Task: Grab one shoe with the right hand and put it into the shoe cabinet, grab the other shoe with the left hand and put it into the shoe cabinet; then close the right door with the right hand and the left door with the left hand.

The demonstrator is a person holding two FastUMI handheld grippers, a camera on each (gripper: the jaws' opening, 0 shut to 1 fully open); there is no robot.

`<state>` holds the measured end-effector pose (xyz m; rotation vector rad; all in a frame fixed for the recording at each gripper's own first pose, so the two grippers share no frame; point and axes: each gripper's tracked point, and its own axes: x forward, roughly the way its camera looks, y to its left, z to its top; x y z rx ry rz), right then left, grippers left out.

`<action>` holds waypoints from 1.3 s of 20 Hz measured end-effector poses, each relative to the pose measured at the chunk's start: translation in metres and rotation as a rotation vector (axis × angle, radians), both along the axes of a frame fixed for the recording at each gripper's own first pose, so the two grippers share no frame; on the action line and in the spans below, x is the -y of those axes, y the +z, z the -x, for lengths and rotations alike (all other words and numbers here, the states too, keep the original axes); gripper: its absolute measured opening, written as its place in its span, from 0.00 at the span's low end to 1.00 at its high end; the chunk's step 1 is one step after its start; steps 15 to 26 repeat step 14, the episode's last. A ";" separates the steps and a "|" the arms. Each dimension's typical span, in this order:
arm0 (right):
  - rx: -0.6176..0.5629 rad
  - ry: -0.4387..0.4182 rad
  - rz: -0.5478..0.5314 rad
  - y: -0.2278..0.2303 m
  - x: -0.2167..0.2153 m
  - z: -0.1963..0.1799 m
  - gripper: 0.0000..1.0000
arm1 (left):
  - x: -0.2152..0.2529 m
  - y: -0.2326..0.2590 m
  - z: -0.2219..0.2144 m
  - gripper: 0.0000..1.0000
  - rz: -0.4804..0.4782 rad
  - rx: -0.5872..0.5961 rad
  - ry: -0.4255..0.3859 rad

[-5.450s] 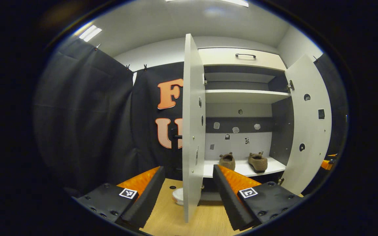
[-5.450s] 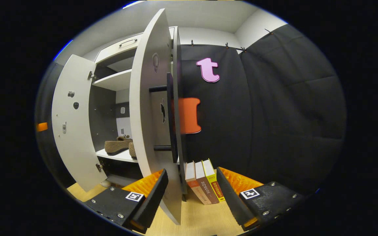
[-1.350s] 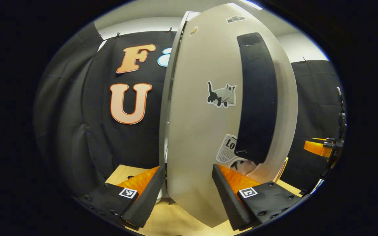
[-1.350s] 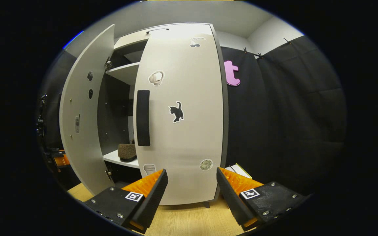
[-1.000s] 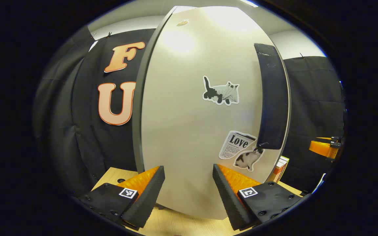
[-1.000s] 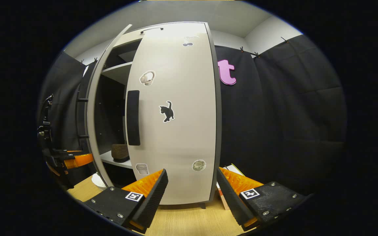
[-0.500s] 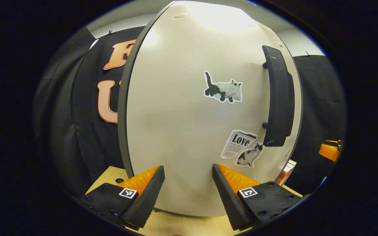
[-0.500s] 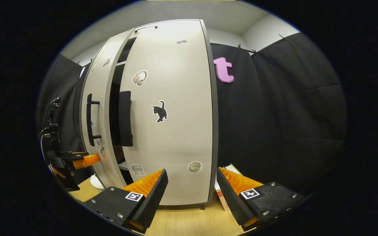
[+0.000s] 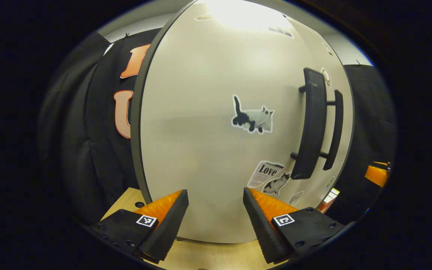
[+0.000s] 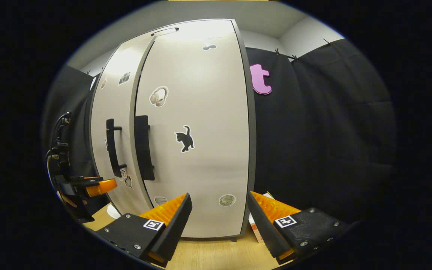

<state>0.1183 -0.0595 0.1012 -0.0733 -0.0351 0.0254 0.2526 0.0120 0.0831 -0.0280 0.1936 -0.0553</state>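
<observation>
Books (image 10: 255, 225) on wooden floor (image 10: 208, 255)

Closed doors hide the cabinet's inside

In the right gripper view, the left door (image 10: 116, 142) and right door (image 10: 197, 142) stand flush, covering whatever the shoe cabinet (image 10: 178, 123) holds; its foot is cut off behind the right tongs (image 10: 219, 221). A small white object (image 10: 113, 212) on the desk (image 10: 208, 255) by the cabinet's corner is half hidden and too small to tell. The other tongs (image 10: 101, 186) at the far left are partly lost in shadow, so their spread cannot be judged. In the left gripper view, the books (image 9: 327, 197) show as a mere sliver past the cabinet's edge, and the lowest round sticker (image 9: 295, 198) is too warped to make out.
</observation>
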 end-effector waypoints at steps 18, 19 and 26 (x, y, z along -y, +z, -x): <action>0.106 0.079 0.001 0.124 -0.018 0.083 0.92 | -0.116 0.182 0.085 0.94 -0.010 0.244 0.144; 0.106 0.079 0.001 0.124 -0.018 0.083 0.92 | -0.116 0.182 0.085 0.94 -0.010 0.244 0.144; 0.106 0.079 0.001 0.124 -0.018 0.083 0.92 | -0.116 0.182 0.085 0.94 -0.010 0.244 0.144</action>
